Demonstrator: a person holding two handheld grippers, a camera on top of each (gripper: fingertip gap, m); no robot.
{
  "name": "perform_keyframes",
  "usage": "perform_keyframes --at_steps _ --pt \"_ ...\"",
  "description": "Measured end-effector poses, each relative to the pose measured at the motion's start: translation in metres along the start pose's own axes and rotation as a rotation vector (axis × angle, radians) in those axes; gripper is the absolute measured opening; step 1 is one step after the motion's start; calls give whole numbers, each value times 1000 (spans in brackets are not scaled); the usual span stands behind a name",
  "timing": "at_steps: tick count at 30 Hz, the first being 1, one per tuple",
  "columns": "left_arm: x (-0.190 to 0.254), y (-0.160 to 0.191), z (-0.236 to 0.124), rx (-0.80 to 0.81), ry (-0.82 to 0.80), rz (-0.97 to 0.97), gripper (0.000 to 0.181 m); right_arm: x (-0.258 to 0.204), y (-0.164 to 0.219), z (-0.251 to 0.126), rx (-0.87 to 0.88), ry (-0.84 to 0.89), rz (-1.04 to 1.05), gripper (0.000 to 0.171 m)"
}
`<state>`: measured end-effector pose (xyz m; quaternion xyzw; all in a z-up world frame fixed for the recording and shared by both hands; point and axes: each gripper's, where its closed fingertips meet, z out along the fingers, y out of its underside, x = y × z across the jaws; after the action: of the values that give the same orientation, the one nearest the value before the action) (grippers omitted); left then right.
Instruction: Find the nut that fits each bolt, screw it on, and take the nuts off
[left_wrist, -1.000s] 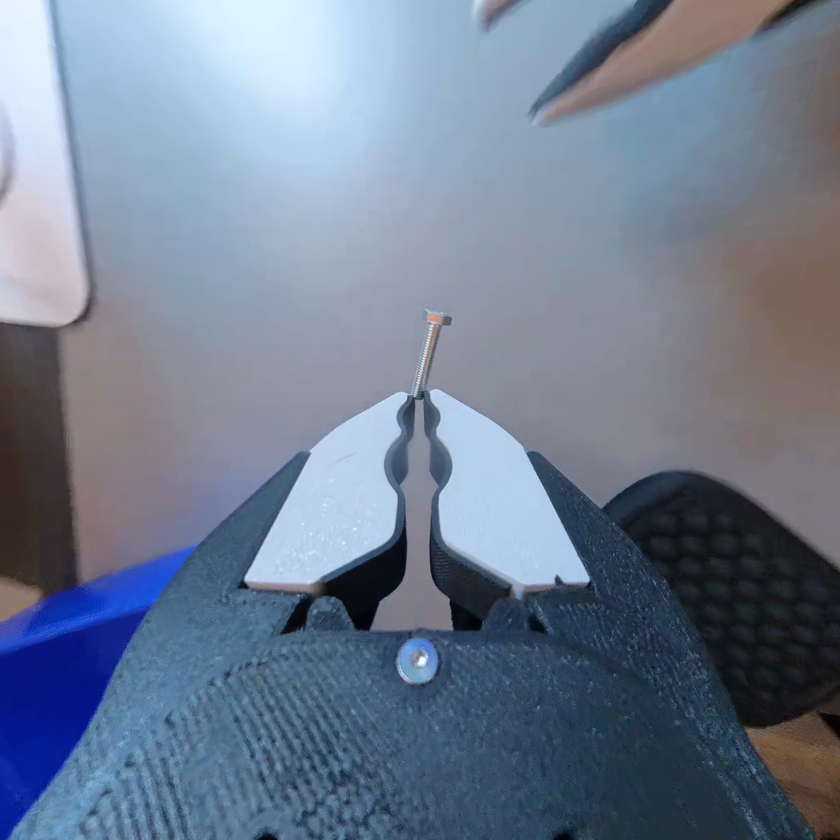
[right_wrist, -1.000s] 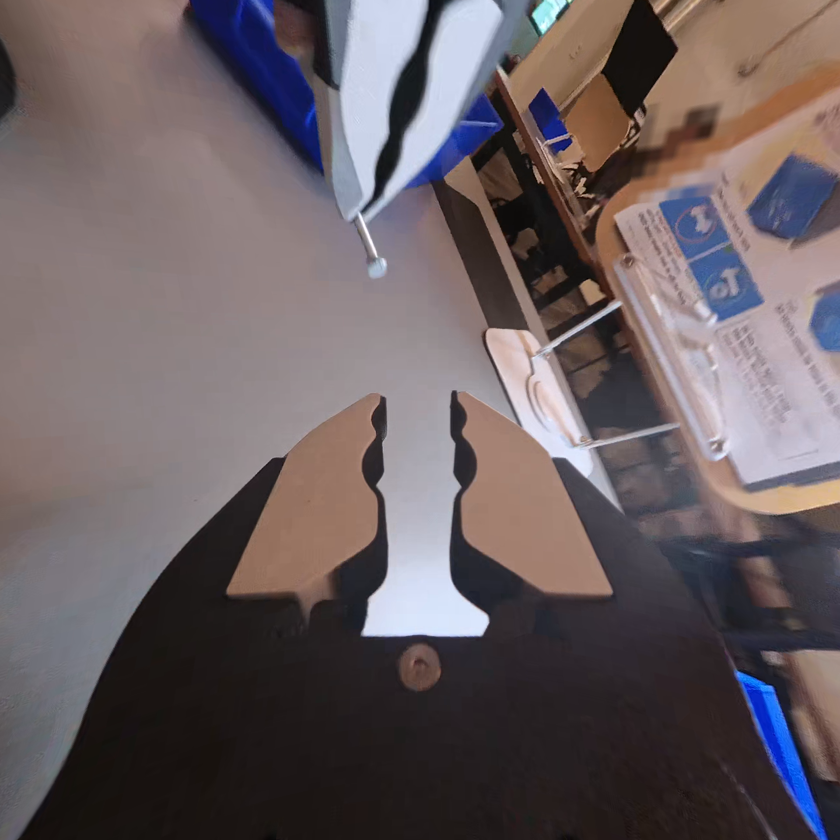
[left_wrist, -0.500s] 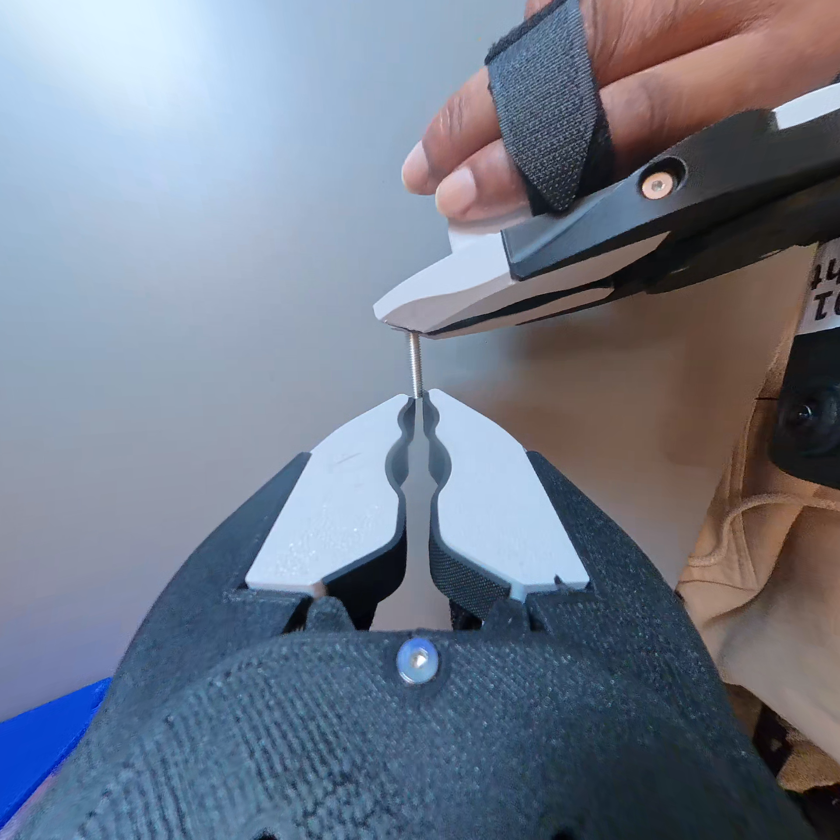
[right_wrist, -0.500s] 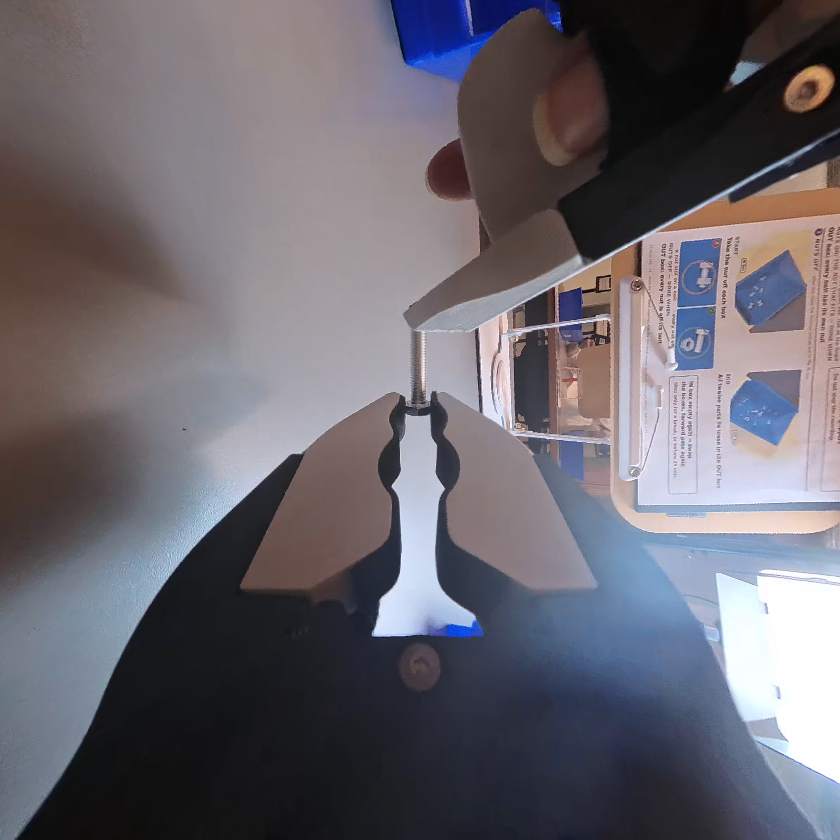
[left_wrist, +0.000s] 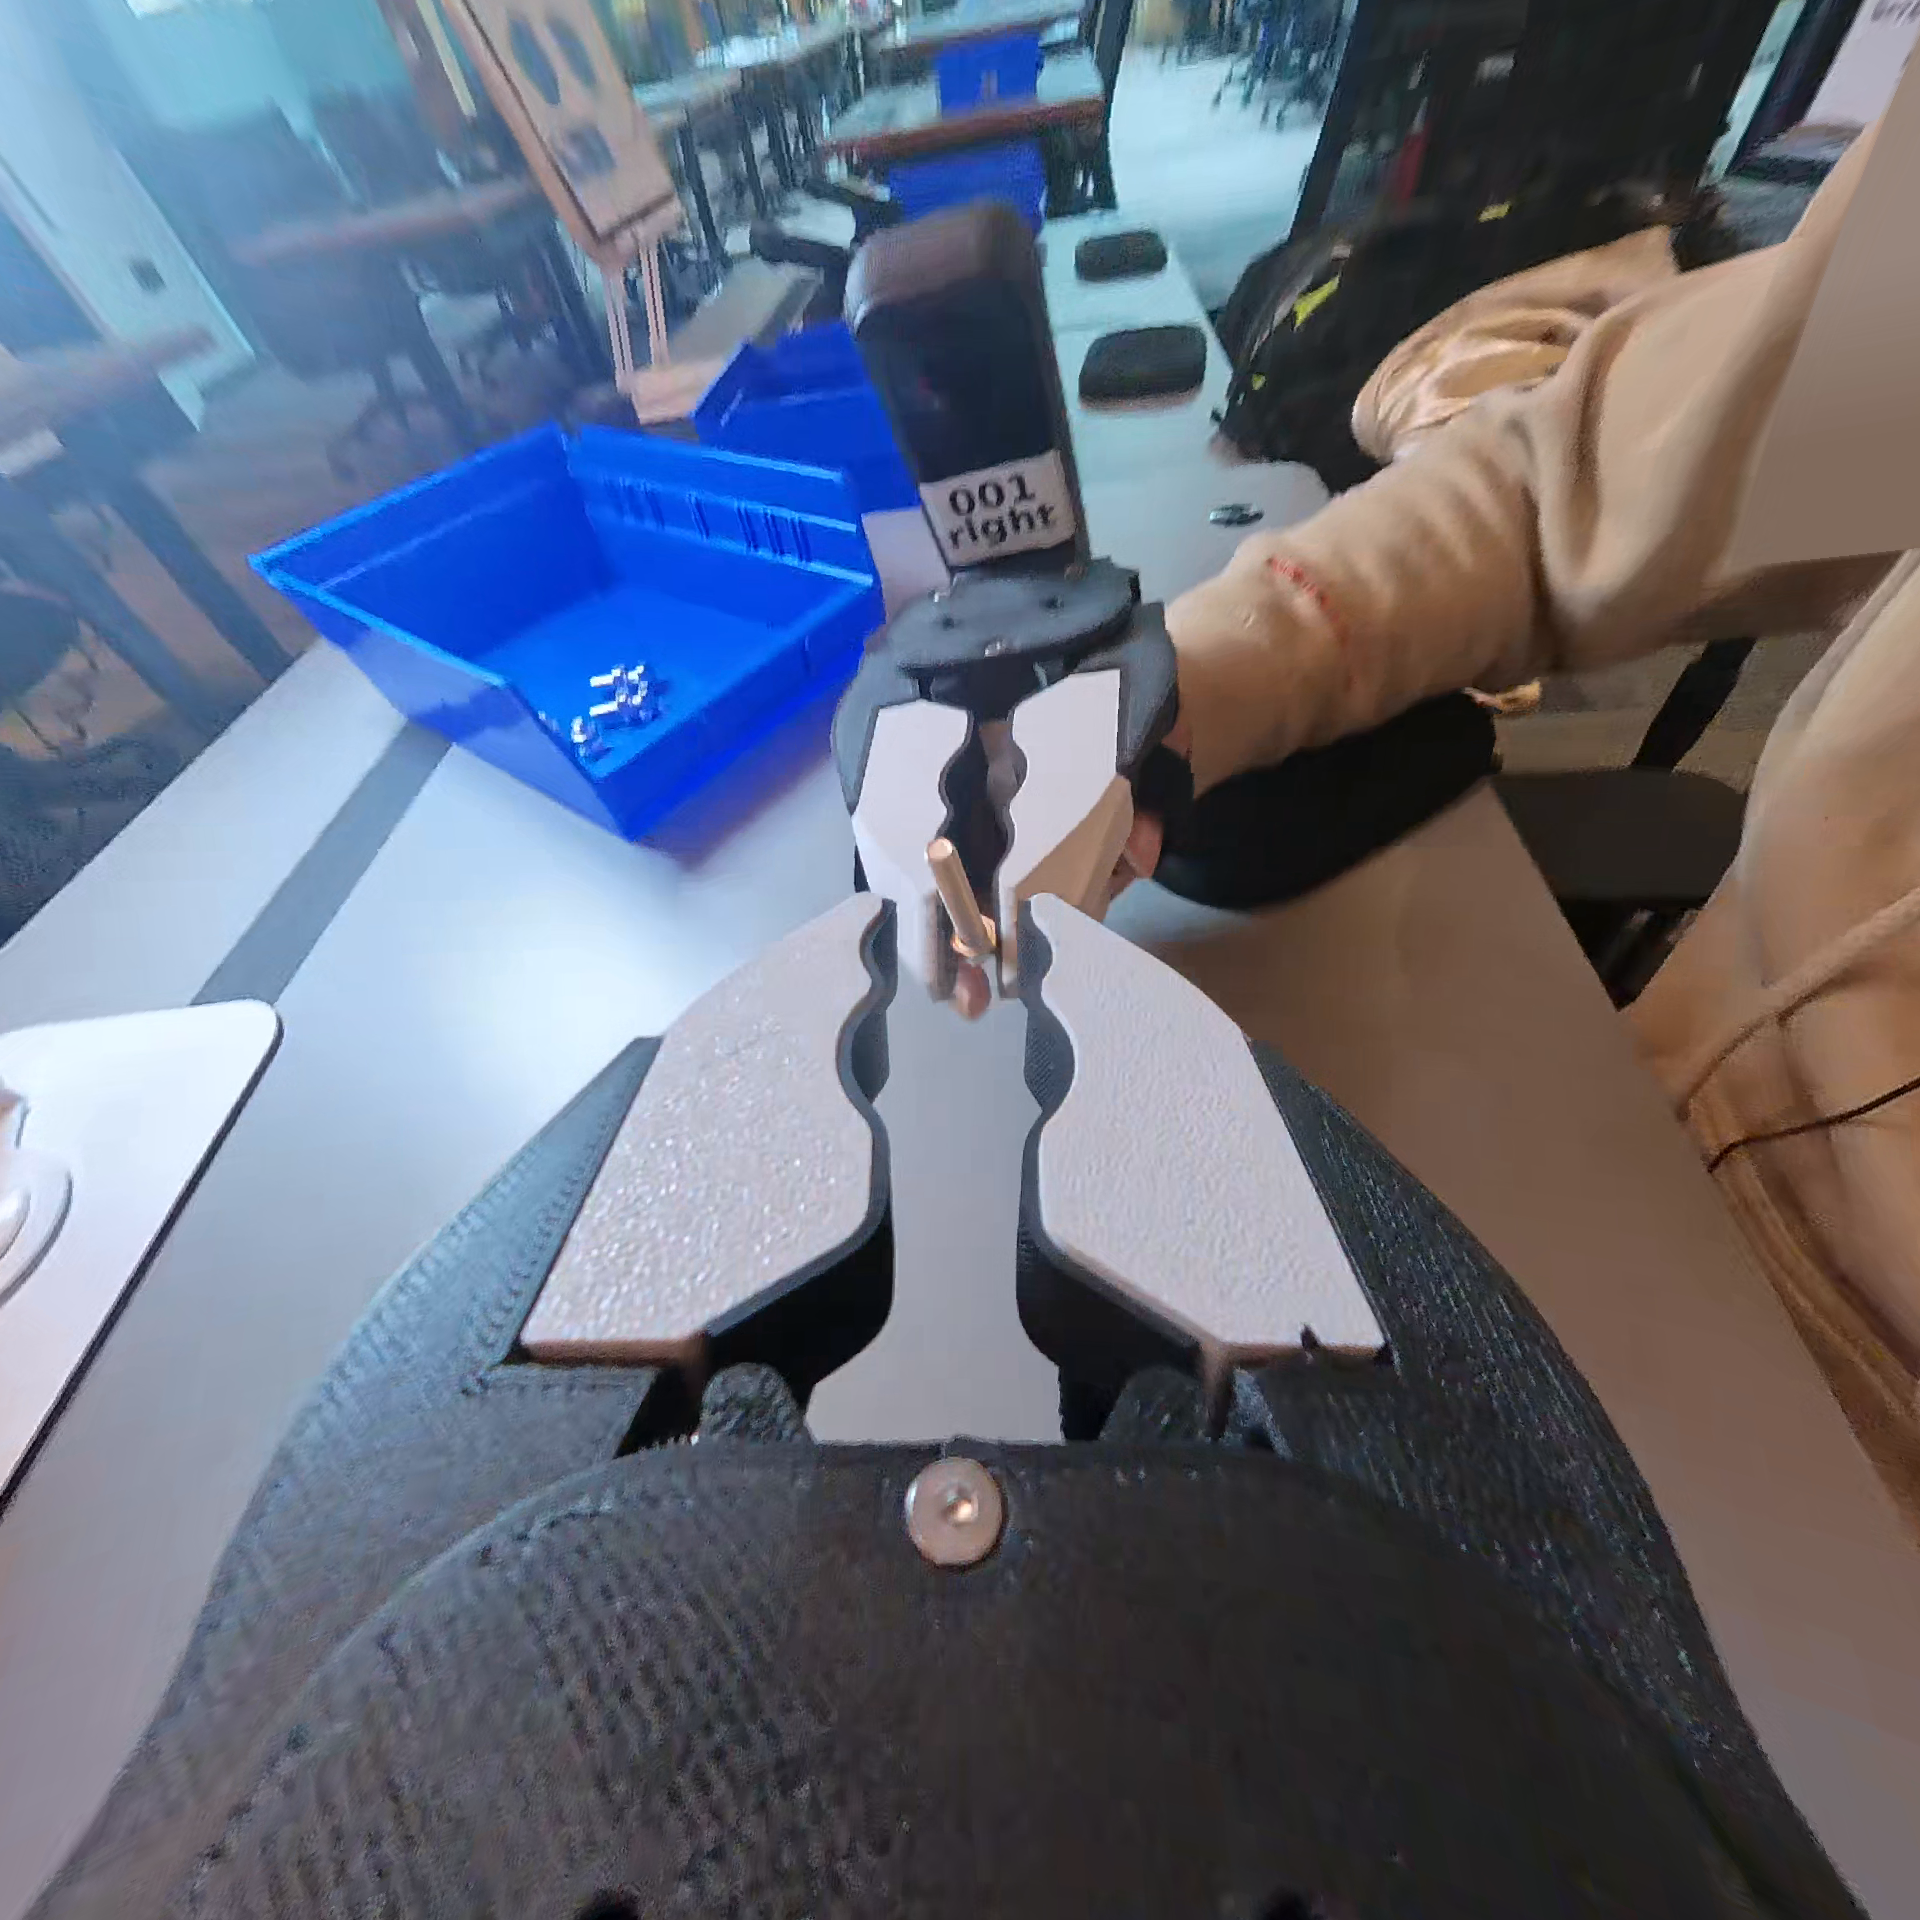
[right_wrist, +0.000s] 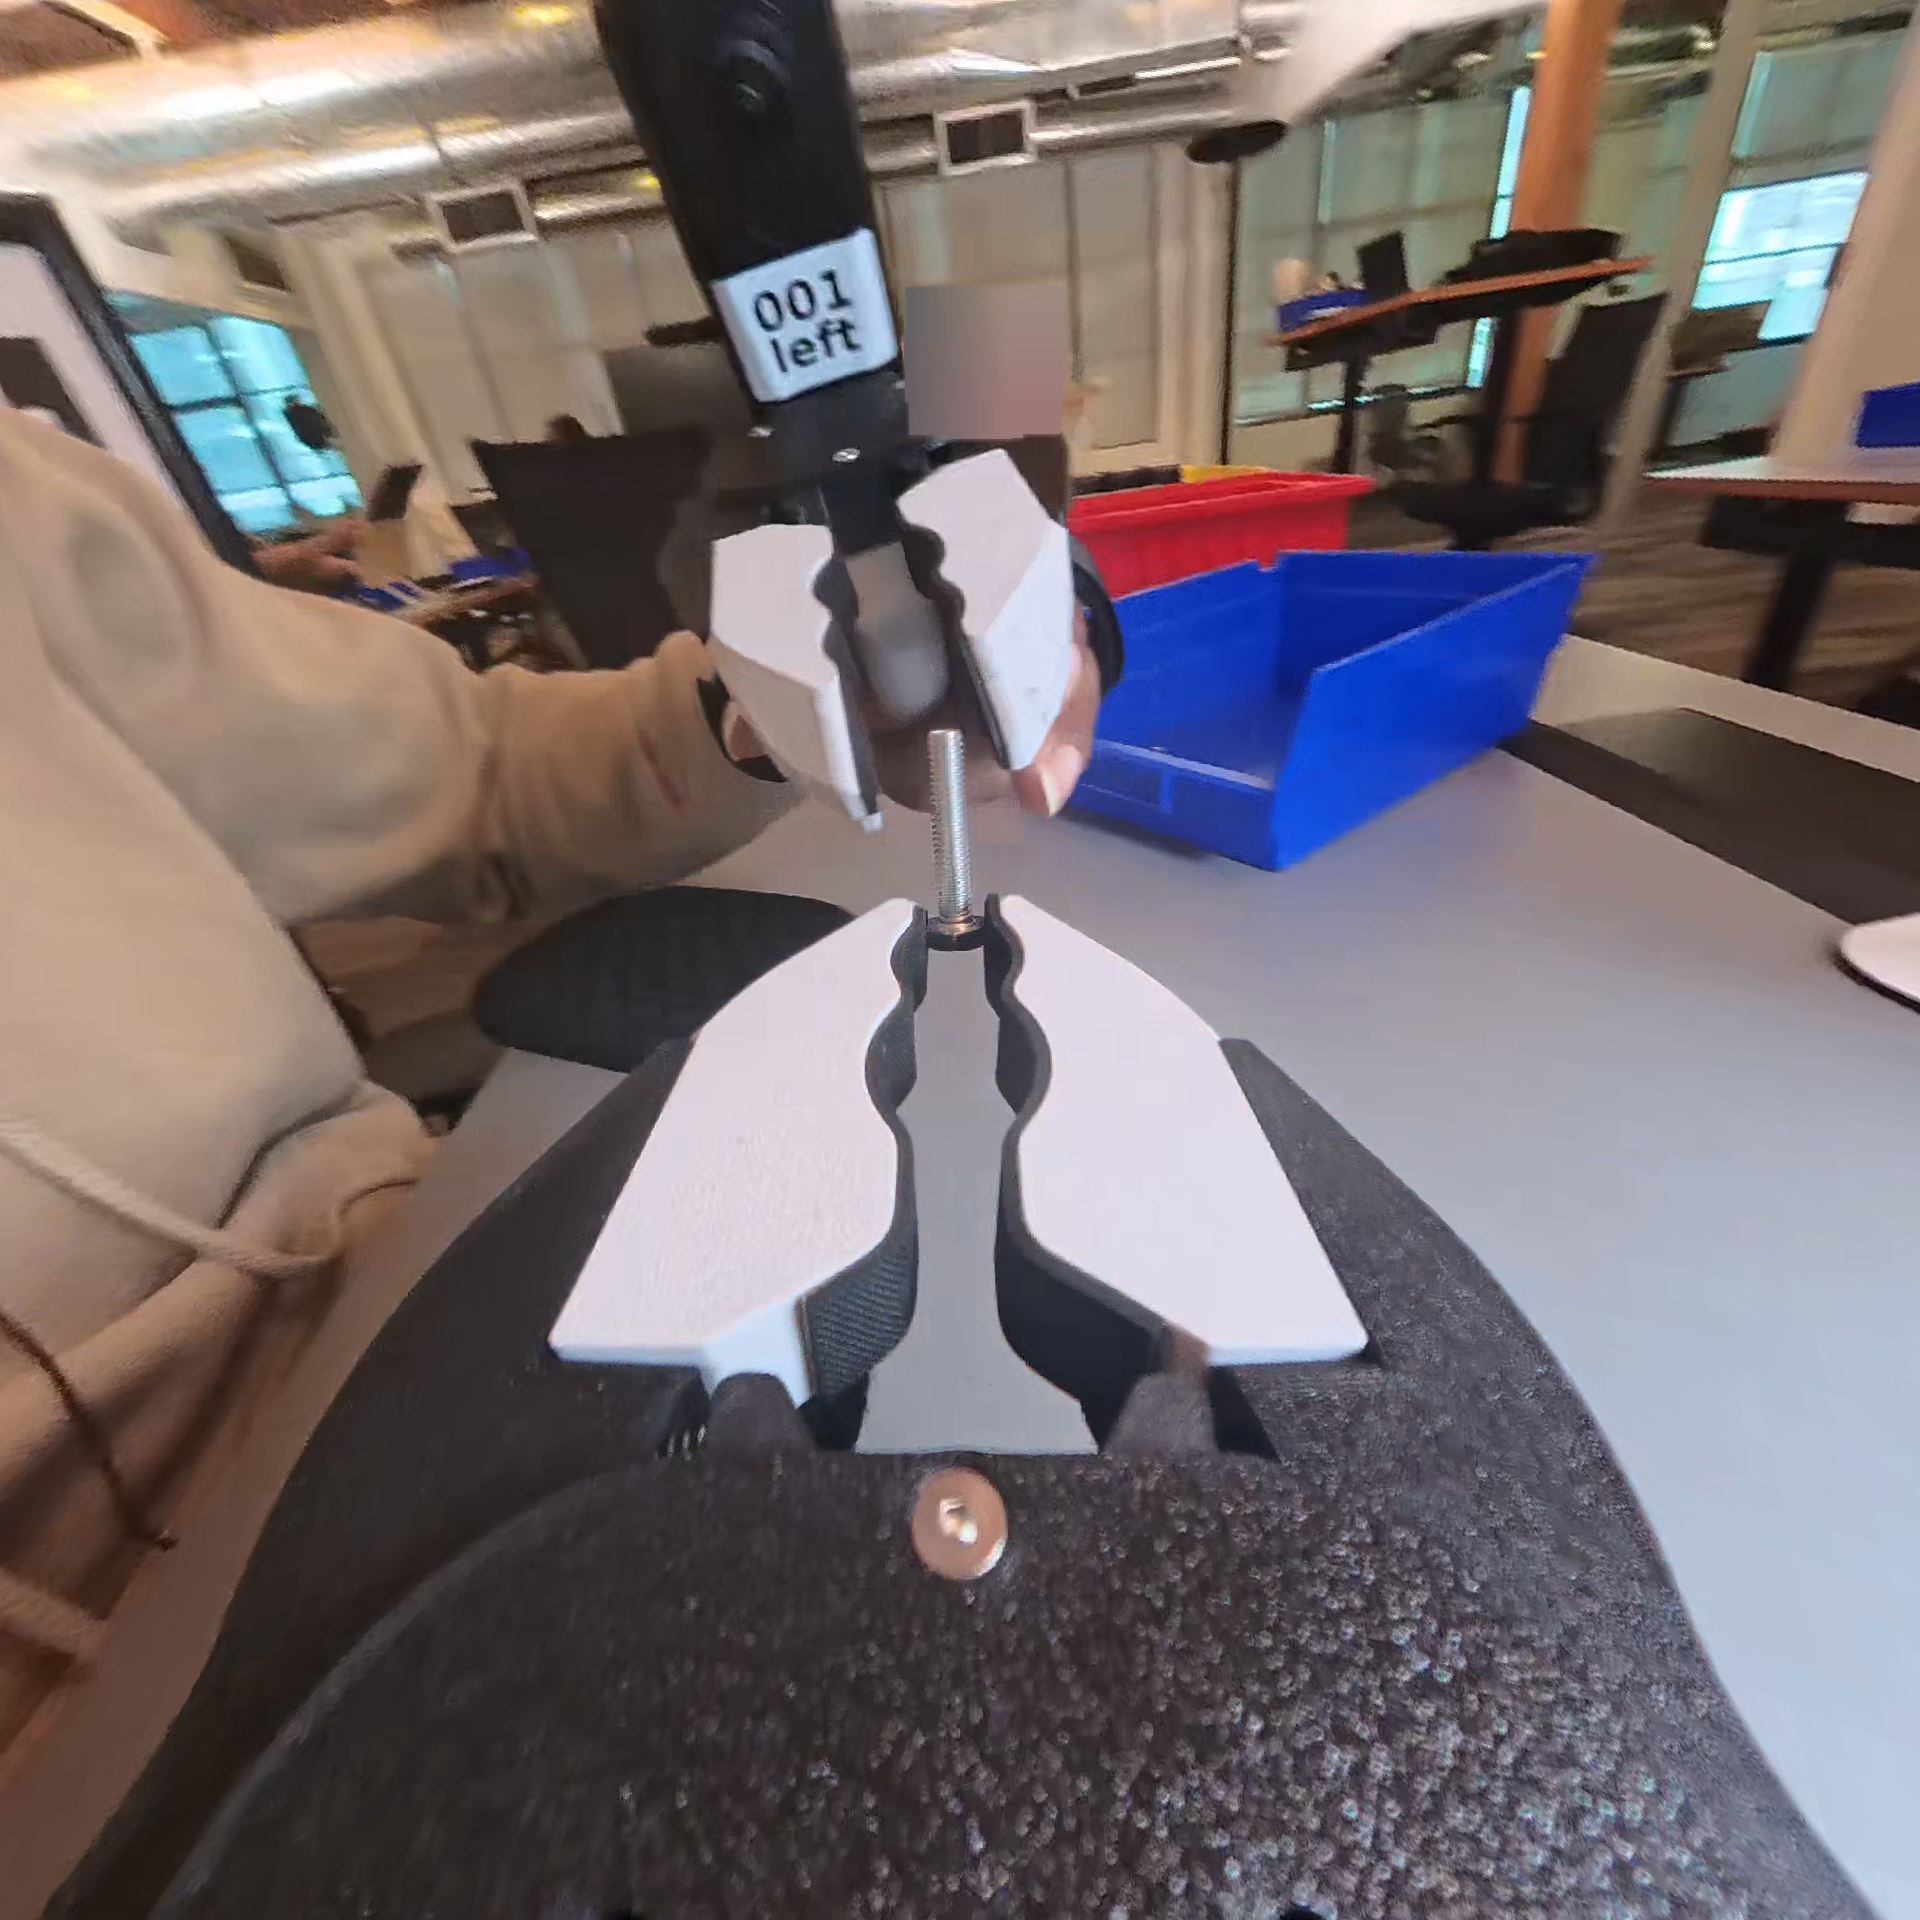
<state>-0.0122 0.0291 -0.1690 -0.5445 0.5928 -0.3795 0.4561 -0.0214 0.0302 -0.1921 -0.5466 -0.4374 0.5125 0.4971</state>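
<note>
The right gripper (right_wrist: 954, 914) fingers pinched the bolt (right_wrist: 950, 831) by its head above the tabletop (right_wrist: 1455, 935). The left gripper (left_wrist: 954, 920) fingers stood spread, clear of the bolt, with the blue bin (left_wrist: 499, 582) well apart.

The left hand-held gripper (left_wrist: 954, 940) has its white fingers (left_wrist: 727, 1153) parted, a clear gap running between them down to the base. The right hand-held gripper (right_wrist: 956, 914) has its jaws drawn in at the tips and clamped on the bolt (right_wrist: 950, 821), which stands straight out beyond them. The two hand-held grippers face each other tip to tip, almost touching. Seen from the right wrist, the left one (right_wrist: 940, 769) hangs tips-down, fingers spread. From the left wrist, the right one (left_wrist: 971, 961) points back, nearly closed. Each is held in a hand (right_wrist: 1049, 769) coming out of a beige sleeve (left_wrist: 1455, 551).
</note>
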Motion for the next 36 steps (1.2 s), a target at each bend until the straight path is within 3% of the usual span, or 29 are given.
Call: perform_keyframes --at_steps 8,24,36 --pt "20 1 4 47 67 -1 6 -19 9 9 -30 -75 -46 10" --pt "-8 -3 13 117 -146 -158 6 10 4 5 -50 198 -237 14" --pt "11 -3 10 114 -14 -88 5 -9 7 8 -55 47 -177 11"
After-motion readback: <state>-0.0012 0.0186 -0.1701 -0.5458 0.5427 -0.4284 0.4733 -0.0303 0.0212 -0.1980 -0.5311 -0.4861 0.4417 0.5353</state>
